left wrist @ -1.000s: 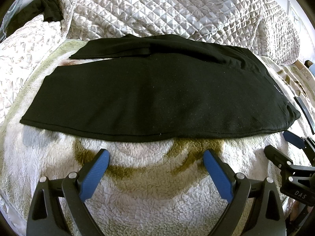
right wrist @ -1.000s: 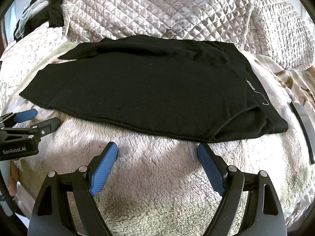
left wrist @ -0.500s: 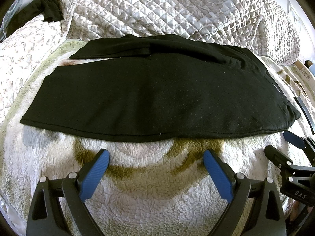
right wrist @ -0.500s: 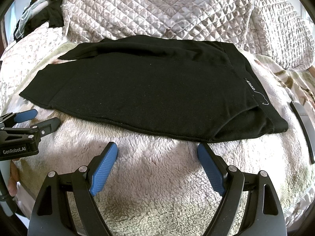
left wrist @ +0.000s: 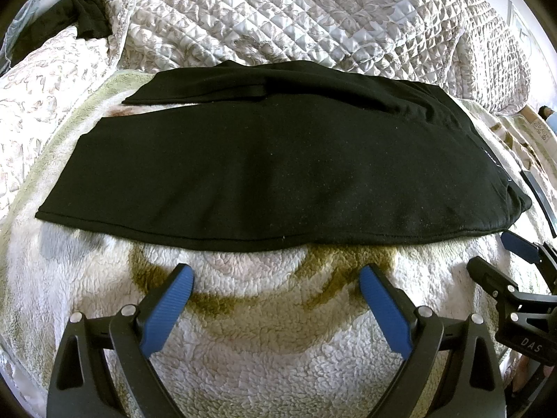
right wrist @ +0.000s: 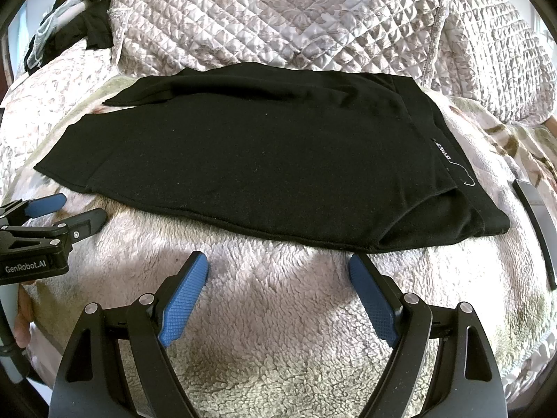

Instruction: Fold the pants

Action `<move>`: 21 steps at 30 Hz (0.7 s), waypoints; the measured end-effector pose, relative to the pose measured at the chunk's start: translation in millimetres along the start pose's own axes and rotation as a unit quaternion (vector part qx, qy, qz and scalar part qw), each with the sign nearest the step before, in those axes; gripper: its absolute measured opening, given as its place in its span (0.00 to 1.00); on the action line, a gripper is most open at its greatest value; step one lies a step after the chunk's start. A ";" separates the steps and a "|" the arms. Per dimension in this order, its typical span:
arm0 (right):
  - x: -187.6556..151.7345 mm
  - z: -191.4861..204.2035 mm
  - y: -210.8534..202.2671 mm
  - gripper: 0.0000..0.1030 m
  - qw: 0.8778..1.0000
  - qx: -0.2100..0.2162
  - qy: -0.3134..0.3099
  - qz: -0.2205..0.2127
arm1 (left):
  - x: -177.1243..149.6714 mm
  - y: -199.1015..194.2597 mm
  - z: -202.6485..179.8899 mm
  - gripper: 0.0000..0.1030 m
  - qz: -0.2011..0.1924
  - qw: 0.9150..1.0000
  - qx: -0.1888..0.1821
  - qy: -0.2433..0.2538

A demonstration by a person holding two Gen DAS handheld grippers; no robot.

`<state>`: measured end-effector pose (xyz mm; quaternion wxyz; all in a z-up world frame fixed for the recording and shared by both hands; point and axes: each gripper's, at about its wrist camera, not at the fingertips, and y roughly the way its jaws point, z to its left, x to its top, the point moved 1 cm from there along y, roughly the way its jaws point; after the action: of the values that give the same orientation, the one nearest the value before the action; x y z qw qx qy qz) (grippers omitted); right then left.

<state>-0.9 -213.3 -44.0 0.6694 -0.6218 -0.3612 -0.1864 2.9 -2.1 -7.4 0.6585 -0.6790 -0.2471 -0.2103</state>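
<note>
Black pants (left wrist: pixel 271 170) lie flat on a fleece blanket, legs to the left and waistband to the right; they also show in the right wrist view (right wrist: pixel 250 153), with a small white label at the waistband (right wrist: pixel 444 151). My left gripper (left wrist: pixel 275 278) is open and empty, just short of the pants' near edge. My right gripper (right wrist: pixel 278 268) is open and empty, also just short of the near edge, toward the waist end. Each gripper shows at the side of the other's view: the right gripper (left wrist: pixel 504 264) and the left gripper (right wrist: pixel 66 212).
The cream fleece blanket (left wrist: pixel 278 348) covers the bed. A quilted bedspread (left wrist: pixel 296 17) is piled behind the pants. A dark garment (left wrist: pixel 87 17) lies at the far left. A dark flat strip (right wrist: pixel 536 223) lies on the blanket right of the waistband.
</note>
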 end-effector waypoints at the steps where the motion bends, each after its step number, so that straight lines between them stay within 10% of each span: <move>1: -0.1 0.1 0.0 0.81 1.000 0.000 0.000 0.000 | 0.0 0.0 0.1 0.95 0.000 1.000 0.000 0.000; 21: 1.5 -0.8 -1.1 0.81 1.000 0.005 -0.003 0.003 | -0.7 -0.9 -1.7 0.95 -0.004 1.000 0.000 0.001</move>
<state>-0.5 -213.9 -42.0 0.6720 -0.6198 -0.3628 -0.1808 1.9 -3.8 -7.1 0.6579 -0.6777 -0.2496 -0.2135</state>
